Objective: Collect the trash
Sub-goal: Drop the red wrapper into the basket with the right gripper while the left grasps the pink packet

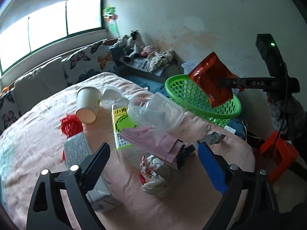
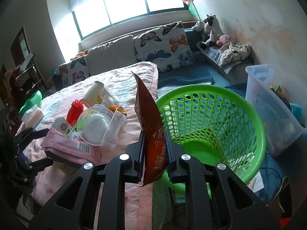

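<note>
**Right wrist view: red wrapper held at the green basket's rim**

Right wrist view shows the right gripper clamped on a red snack wrapper, its 2 jaws pressed flat against the lower half of the foil. The wrapper stands nearly upright, edge-on to the camera, just left of the green basket. The basket sits beside the bed, tilted toward the camera so its green bottom shows, with nothing visible lying in it.

Left of the basket, on the pink bedspread, lies the rest of the trash: a clear plastic container, a pink packet with a barcode, a paper cup on its side and a red spiky ball. Right of the basket stands a clear storage bin.

From the left wrist view, the left gripper has its jaws spread wide, with nothing pinched. Between and just beyond them, nearer than the basket, lie a crumpled wrapper and the pink packet. Past those rest the clear container, a green and white carton and the paper cup. Here the red wrapper hangs over the basket's far rim, held by the right gripper reaching in from the right.
</note>
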